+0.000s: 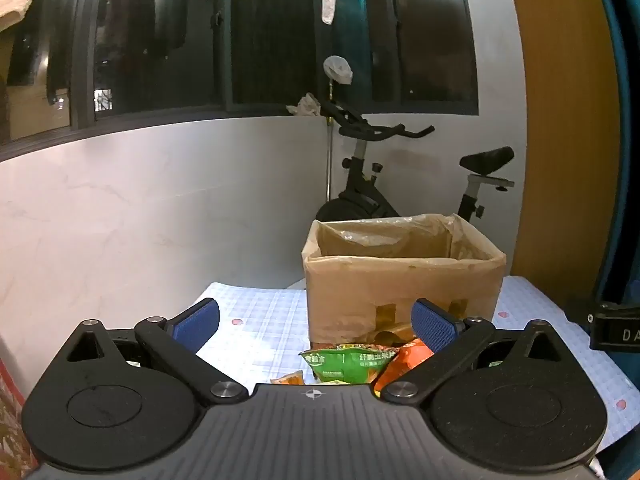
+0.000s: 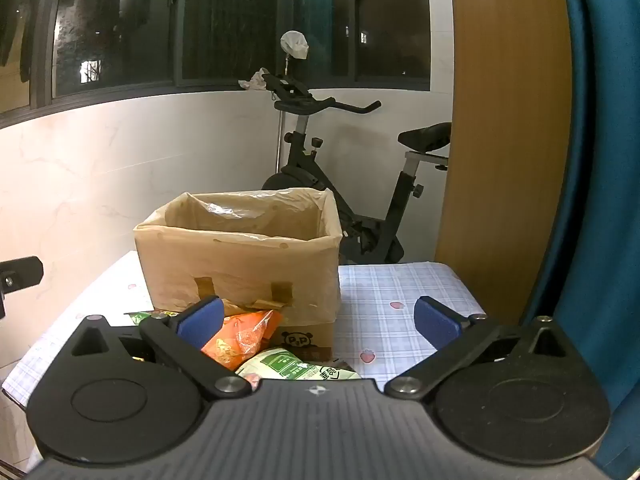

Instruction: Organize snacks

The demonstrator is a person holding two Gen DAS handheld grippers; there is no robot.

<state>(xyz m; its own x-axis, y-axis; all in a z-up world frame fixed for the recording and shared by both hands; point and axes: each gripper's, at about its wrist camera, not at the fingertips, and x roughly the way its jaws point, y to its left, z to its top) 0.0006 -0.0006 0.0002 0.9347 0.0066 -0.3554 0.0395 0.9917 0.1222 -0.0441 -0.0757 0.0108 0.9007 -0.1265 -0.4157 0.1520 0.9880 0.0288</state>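
Right now both tools hang wide open with nothing between their blue pads. The left tool (image 1: 316, 326) tips slightly downward toward the cardboard box (image 1: 400, 292), which stands on the counter (image 1: 260, 320) with its top open and a clear plastic liner folded over its rim. The right tool (image 2: 318, 322) points the same way, a little to the right of the box (image 2: 240, 264).

Snack packets lie in a loose heap on the checked cloth just in front of the box, touching its front wall. A green packet (image 1: 346, 364) sits at the near side of the heap; an orange packet (image 1: 400, 364) leans beside it, closer to the box. From the right tool's view the orange packet (image 2: 240, 338) lies against the box's base and a pale green packet (image 2: 296, 366) lies nearer; another packet may be tucked underneath, though that part is hidden.

Behind the box stands an exercise bike (image 1: 400, 184).
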